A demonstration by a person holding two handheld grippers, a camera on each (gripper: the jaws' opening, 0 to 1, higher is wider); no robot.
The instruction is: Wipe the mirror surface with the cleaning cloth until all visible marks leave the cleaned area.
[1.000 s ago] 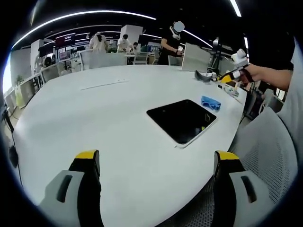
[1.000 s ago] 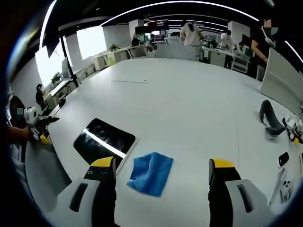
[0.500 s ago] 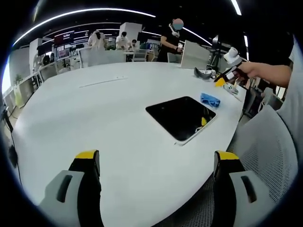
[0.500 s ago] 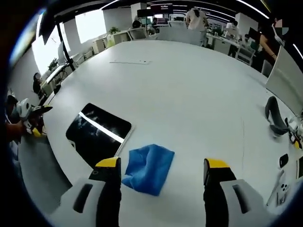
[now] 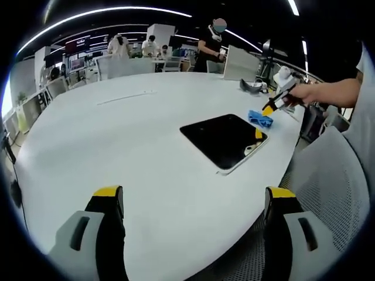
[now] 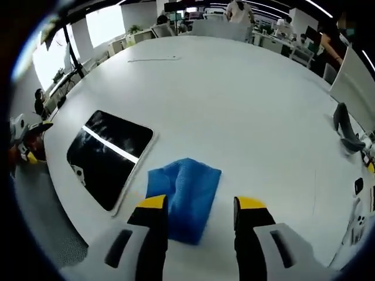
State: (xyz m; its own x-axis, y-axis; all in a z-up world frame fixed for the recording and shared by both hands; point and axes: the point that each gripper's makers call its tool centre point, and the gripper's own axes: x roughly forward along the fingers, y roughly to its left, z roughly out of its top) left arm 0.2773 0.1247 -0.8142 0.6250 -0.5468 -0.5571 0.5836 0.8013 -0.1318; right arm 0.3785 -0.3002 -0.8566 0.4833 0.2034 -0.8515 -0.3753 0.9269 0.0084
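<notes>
Right gripper view: right tool low in the frame, yellow-tipped jaws apart and gripping nothing, one on each side of the near end of the blue cleaning cloth. Cannot tell if touching the cloth. Cloth crumpled on the white surface, just right of the mirror. Mirror flat and dark, with a bright stripe of light across it, left of centre and close to the rounded surface edge at lower left. Lots of bare white room above and to the right of the cloth. Far right, a dark curved thing near that edge. At the far left edge, the left tool, small, past the surface edge.

Left gripper view: left tool at the bottom, jaws wide apart and holding nothing, over bare white surface. Mirror right of centre, near the surface edge, a grey mesh chair just past that edge. Cloth a small blue lump at the mirror's far corner. Right tool reaching in from the upper right, held in a hand, just above the cloth. People at desks far off at the top.
</notes>
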